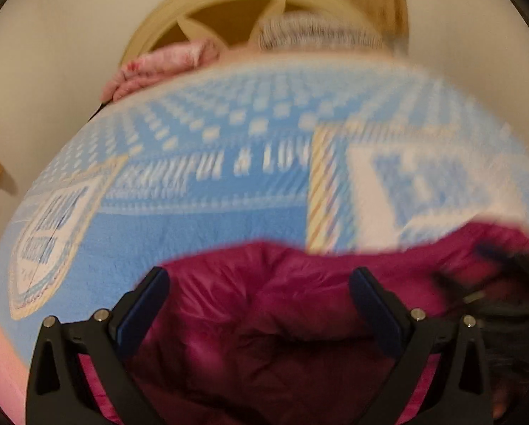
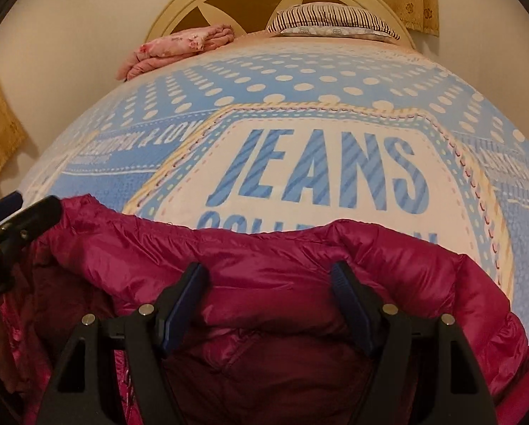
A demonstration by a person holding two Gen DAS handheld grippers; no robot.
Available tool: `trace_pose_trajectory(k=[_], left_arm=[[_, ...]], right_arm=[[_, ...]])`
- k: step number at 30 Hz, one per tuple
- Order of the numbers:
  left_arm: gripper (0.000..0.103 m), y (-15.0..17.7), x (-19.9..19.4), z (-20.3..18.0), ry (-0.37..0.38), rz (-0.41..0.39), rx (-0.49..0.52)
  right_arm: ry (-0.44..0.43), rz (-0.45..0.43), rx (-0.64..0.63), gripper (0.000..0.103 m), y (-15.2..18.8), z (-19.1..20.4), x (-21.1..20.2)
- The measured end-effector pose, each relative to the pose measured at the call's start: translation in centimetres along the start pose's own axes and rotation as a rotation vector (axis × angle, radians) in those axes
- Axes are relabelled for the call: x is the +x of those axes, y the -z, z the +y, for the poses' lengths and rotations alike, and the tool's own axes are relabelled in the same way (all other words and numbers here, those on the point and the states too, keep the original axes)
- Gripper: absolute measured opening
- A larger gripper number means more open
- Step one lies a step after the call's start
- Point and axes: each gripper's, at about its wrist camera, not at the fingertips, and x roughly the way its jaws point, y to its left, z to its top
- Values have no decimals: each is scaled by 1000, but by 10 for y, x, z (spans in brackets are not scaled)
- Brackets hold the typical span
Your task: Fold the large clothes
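- Jacket point(image 2: 282, 276) lies bunched at the near edge of the bed point(image 2: 299, 99); I see no neat fold yet.
- My left tool point(image 1: 259, 279) gapes wide, gripping nothing.
- My right tool point(image 2: 269, 278) likewise spread, hovering over the jacket.
- Folding largely remains.

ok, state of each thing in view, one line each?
magenta puffer jacket: crumpled on the bed, not folded
left gripper: open, over the jacket
right gripper: open, over the jacket
blue bedspread: spread flat
pink blanket: folded, by the headboard
striped pillow: lying at the headboard
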Motion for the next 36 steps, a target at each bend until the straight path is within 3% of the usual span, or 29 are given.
trace_pose_trajectory(k=[1,4,10,36], left_arm=[[103,7,15,3,-38,31,-8],[103,15,24,17,45,38,-88],[103,19,25,5,5,21,-51],[103,19,28,6,19,17,-59]], right_arm=[[-1,-3,0,75,1,-1,-1],[-16,-12,9,75,2,-4,-3],[3,-7,-6,75,4,0,0],[63,7,-48,76,3,9,7]])
